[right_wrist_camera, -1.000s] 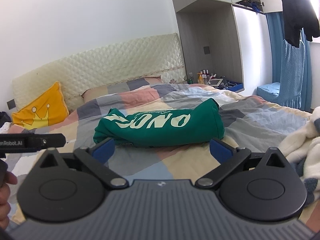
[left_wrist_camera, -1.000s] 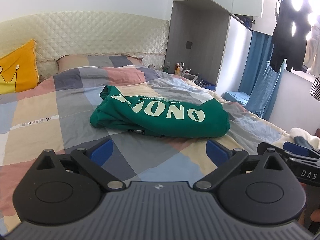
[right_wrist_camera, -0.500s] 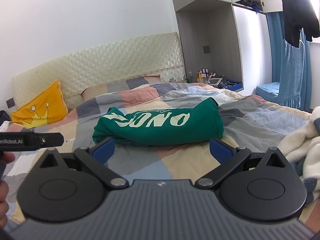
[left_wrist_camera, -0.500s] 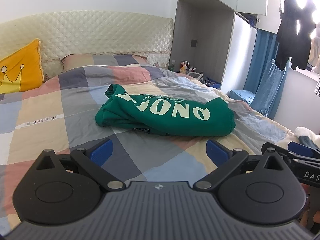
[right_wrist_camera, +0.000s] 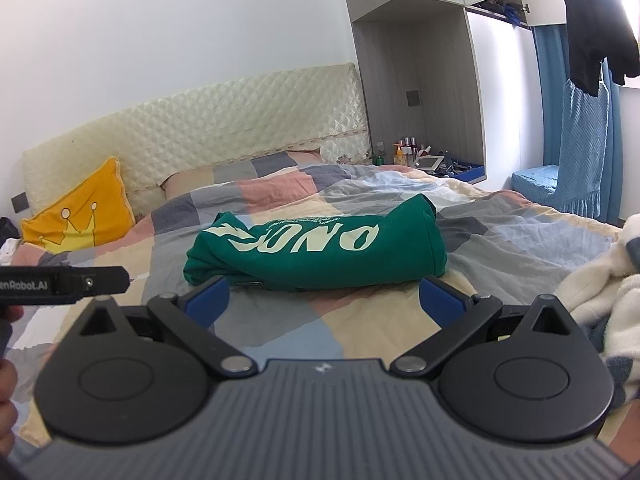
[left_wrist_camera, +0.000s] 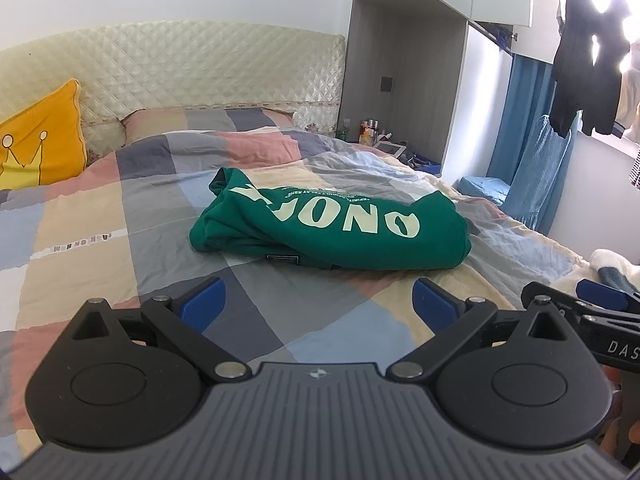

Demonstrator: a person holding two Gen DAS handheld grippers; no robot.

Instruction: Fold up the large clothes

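At the bottom of the left wrist view, the left gripper point(left_wrist_camera: 318, 306) holds its two blue-padded fingers point(left_wrist_camera: 202, 304) wide apart, nothing between them, above the checked quilt point(left_wrist_camera: 96, 256). The right gripper point(right_wrist_camera: 326, 300) fills the bottom of its own view in the same way, fingers spread and empty. At the lower right edge of the left view the other tool shows as a black bar with a blue pad; at the left edge of the right view a black bar marked with white lettering juts in, with part of a hand point(right_wrist_camera: 8, 412) below it.

Just beyond both pairs of fingertips, near the centre of each frame, lies the green sweatshirt point(left_wrist_camera: 332, 228), folded into a thick bundle on the quilt, its pale lettering upside down to the cameras and a small dark label at its near edge. It touches neither tool. At the right edge of the right view sits a heap of white fleecy fabric point(right_wrist_camera: 600, 280).

Farther back, at the left of both frames, a yellow cushion with a crown point(left_wrist_camera: 40, 140) leans against the quilted cream headboard point(left_wrist_camera: 200, 68). To the right of the headboard is a grey wardrobe niche point(right_wrist_camera: 420, 80) with small bottles point(right_wrist_camera: 404, 150) at its foot. At the far right hang a blue curtain point(right_wrist_camera: 576, 140) and a black garment point(left_wrist_camera: 588, 64) against the bright window.
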